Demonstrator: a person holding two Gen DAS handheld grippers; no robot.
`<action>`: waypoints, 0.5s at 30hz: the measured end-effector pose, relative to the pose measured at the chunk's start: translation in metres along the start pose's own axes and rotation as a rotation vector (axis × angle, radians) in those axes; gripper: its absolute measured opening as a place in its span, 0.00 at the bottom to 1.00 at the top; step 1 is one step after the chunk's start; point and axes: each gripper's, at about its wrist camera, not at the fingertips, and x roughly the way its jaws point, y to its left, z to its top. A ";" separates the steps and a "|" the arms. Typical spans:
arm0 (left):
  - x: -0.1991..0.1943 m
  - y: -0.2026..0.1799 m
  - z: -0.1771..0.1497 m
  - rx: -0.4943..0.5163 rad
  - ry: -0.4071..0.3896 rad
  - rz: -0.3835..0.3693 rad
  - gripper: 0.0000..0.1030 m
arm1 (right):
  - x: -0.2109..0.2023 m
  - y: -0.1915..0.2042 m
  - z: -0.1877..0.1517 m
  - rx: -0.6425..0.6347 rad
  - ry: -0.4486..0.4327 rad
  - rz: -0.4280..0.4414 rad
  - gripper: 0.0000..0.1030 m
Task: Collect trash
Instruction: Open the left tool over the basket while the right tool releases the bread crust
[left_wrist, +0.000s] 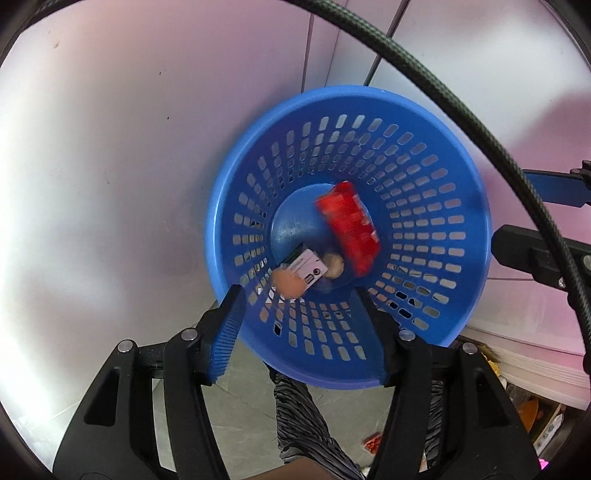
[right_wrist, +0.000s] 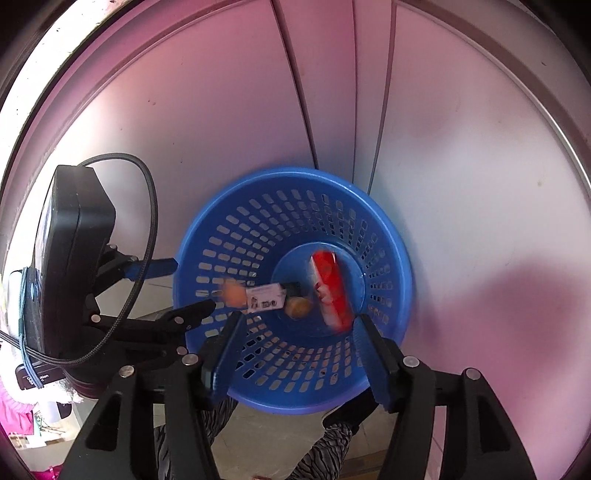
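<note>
A blue slotted basket (left_wrist: 221, 206) (right_wrist: 402, 258) stands on a white table. Inside it are a blurred red packet (left_wrist: 349, 229) (right_wrist: 330, 291), a white carton (left_wrist: 306, 267) (right_wrist: 266, 295), a blurred orange ball (left_wrist: 290, 284) (right_wrist: 234, 291) and a beige ball (left_wrist: 334, 264) (right_wrist: 299, 306). My left gripper (left_wrist: 299, 299) (right_wrist: 181, 288) points down over the basket's near side, open, with nothing between its pads. My right gripper (right_wrist: 297, 319) (left_wrist: 524, 218) hangs beside it over the same basket, also open and holding nothing.
The basket sits near the table's front edge (left_wrist: 155, 384), with grey floor (left_wrist: 243, 417) below. A person's striped trouser leg (left_wrist: 299, 406) stands by that edge. A black braided cable (left_wrist: 480, 122) arcs across the left wrist view. Shelves with clutter (left_wrist: 535, 406) lie lower right.
</note>
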 end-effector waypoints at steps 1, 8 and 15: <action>-0.001 0.000 0.000 0.003 0.000 0.003 0.59 | -0.001 0.000 0.000 0.001 0.001 0.002 0.61; -0.010 -0.001 0.002 0.008 -0.008 0.009 0.59 | -0.013 0.000 0.002 -0.002 -0.017 0.016 0.61; -0.033 0.000 0.004 0.010 -0.037 0.010 0.59 | -0.042 0.002 0.001 0.017 -0.056 0.044 0.61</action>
